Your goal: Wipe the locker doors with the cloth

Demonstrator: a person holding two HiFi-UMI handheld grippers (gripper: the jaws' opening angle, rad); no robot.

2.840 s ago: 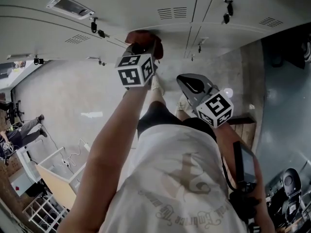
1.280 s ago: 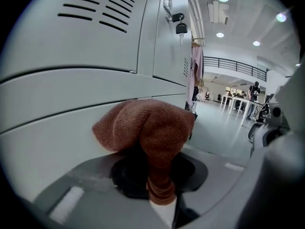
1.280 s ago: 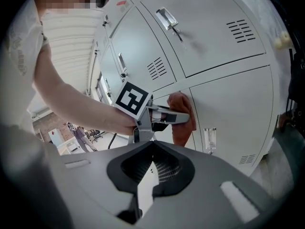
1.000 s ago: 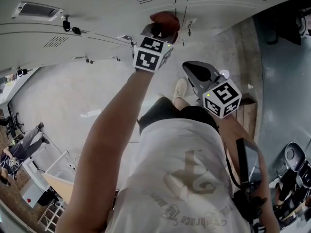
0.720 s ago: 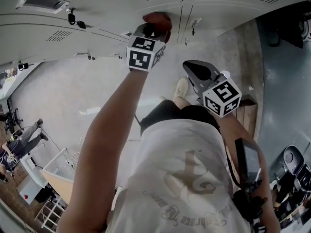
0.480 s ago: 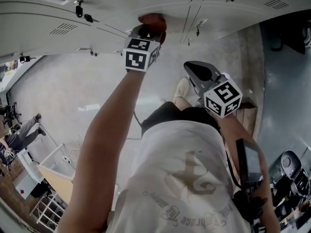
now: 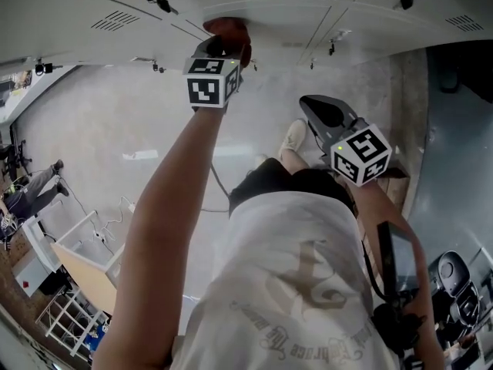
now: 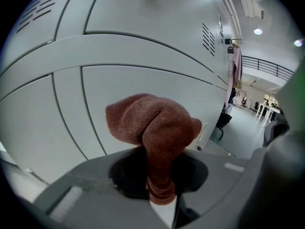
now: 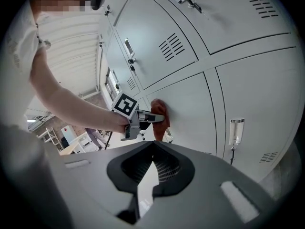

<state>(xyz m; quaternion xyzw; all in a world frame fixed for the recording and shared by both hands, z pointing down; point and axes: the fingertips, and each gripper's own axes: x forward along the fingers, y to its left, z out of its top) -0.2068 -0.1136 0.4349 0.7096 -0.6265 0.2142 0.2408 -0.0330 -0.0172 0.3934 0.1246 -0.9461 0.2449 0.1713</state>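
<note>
A reddish-brown cloth is bunched against a grey locker door. My left gripper is shut on the cloth, arm stretched out to the door. In the left gripper view the cloth rises from between the jaws and flattens on the door panel. My right gripper hangs back from the lockers, shut with nothing in it. The right gripper view looks past its closed jaws at the left gripper and cloth on the lower door.
Latches and vent slots stick out from the locker fronts. A wooden bench stands at the right by a dark wall. A white cart and a distant person are at the left.
My left gripper has slid the cloth leftward along the door, away from the seam between doors. The right gripper has stayed about where it was.
</note>
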